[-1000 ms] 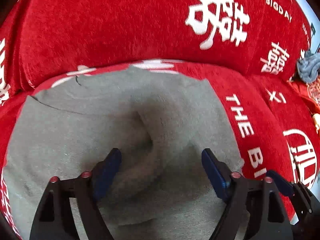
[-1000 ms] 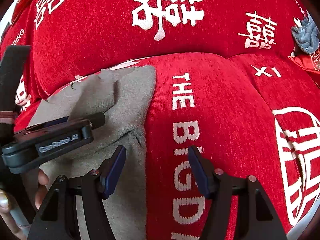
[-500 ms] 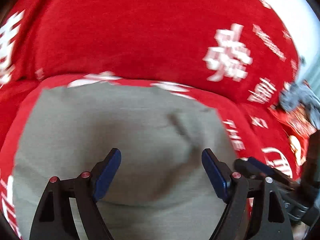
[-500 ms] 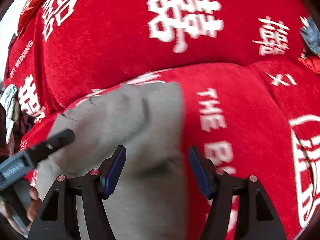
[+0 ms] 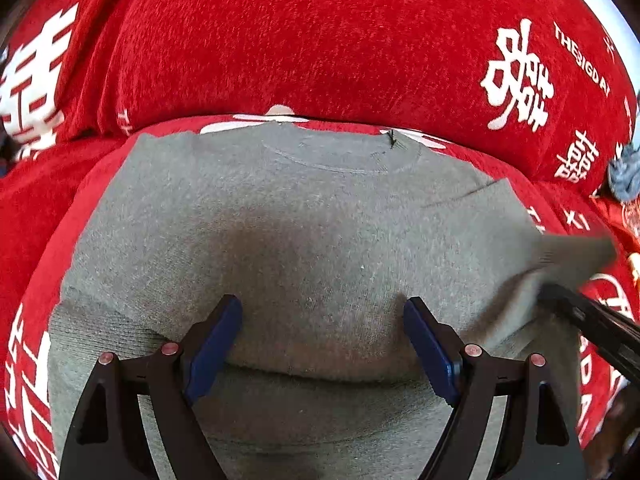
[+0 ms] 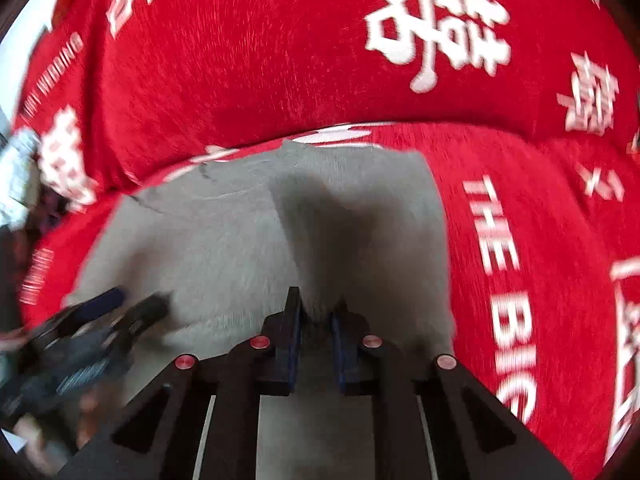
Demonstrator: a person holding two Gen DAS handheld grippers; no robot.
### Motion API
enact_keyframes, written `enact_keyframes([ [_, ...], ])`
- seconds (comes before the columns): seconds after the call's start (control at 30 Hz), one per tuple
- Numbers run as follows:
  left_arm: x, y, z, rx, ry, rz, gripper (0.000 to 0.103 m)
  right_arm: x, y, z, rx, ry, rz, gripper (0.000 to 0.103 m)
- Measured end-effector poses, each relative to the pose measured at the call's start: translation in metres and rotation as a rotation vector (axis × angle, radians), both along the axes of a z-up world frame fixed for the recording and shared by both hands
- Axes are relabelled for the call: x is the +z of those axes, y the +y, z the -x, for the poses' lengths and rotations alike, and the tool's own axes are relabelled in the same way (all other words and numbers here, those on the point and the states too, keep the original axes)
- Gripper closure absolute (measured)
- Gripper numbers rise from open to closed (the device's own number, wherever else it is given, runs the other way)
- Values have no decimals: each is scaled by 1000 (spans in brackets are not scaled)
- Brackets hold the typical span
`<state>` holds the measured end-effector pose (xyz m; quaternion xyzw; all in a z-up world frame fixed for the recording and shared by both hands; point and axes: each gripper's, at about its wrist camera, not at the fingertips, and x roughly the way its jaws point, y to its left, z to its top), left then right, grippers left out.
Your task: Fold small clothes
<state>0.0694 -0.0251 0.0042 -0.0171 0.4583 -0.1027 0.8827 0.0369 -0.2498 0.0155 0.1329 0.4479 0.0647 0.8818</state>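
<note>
The left hand-held gripper (image 5: 322, 334) stood with its jaws wide and still spreading, nothing caught between the blue pads (image 5: 214, 346), poised just over the lower fold of the grey sweater (image 5: 288, 224). The right hand-held gripper (image 6: 316, 320), off to its right, was closing, and a pinch of the sweater's grey cloth sat between its near-shut pads. In the left view its dark tip (image 5: 588, 320) showed at the sweater's right edge, a flap of cloth lifted there. The sweater lay spread on the red sofa cover (image 5: 320, 40) ahead of both grippers, its round neckline (image 5: 340, 160) at the far end against the backrest. Beyond, white characters (image 6: 436, 28) ran across the backrest, and a bluish-grey bundle (image 5: 626, 178) lay far right
</note>
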Motion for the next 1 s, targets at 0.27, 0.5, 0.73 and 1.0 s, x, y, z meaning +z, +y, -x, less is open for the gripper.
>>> enact_keyframes([
  [0.27, -1, -4, 3, -30, -23, -27, 9, 0, -45, 18, -59, -39, -298, 38],
  [0.5, -3, -6, 6, -31, -36, -39, 9, -11, -50, 1, -98, 37, -428, 40],
  [0.73, -4, -8, 5, -34, -35, -47, 7, -21, -59, -4, -128, 89, -446, 95],
  [1.0, 6, 31, -26, 87, 35, -5, 7, 43, -9, -3, 57, -205, -92, 95],
])
